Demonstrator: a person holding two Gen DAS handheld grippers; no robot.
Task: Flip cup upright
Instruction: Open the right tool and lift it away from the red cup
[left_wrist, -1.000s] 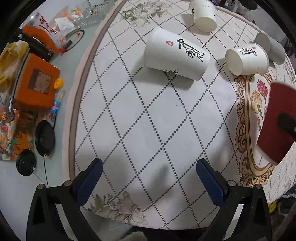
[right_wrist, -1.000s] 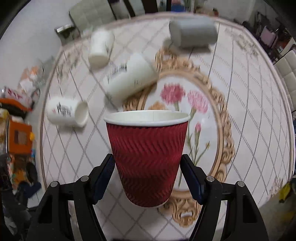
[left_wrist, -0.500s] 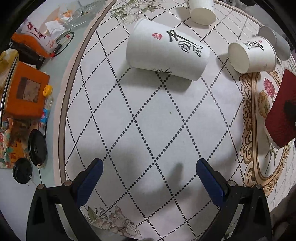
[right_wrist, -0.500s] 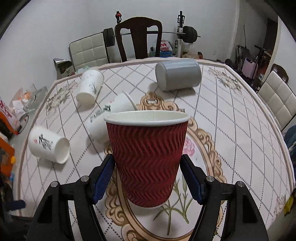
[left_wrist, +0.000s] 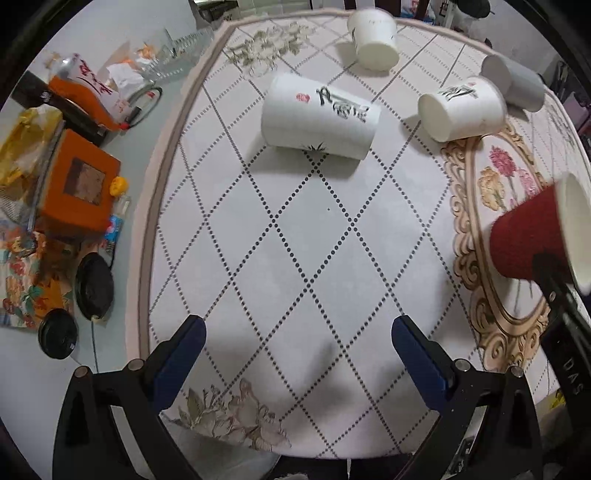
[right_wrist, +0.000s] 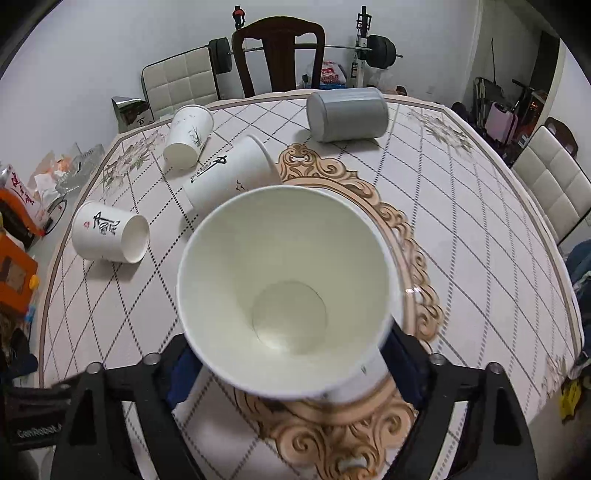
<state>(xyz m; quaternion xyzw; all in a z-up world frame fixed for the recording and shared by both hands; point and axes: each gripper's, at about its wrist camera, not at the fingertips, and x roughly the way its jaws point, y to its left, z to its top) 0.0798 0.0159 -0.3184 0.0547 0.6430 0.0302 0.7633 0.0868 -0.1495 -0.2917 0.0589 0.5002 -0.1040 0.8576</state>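
My right gripper (right_wrist: 288, 363) is shut on a red ribbed paper cup (right_wrist: 286, 291) with a white inside. The cup's open mouth faces the right wrist camera and hides most of the fingers. In the left wrist view the red cup (left_wrist: 532, 236) is at the right edge, tilted, low over the gold-framed flower medallion (left_wrist: 495, 184). My left gripper (left_wrist: 295, 343) is open and empty above the near part of the table. A white cup with black calligraphy (left_wrist: 319, 116) lies on its side beyond it.
Two more white cups (left_wrist: 461, 109) (left_wrist: 375, 44) and a grey cup (left_wrist: 517, 83) lie on their sides on the round table. An orange box (left_wrist: 79, 184), black lids (left_wrist: 94, 286) and clutter sit left of the mat. Chairs (right_wrist: 282, 55) stand behind the table.
The right gripper has tipped the red cup so its mouth now faces the camera, and brought it lower over the medallion. The left gripper has pulled back a little and stays open.
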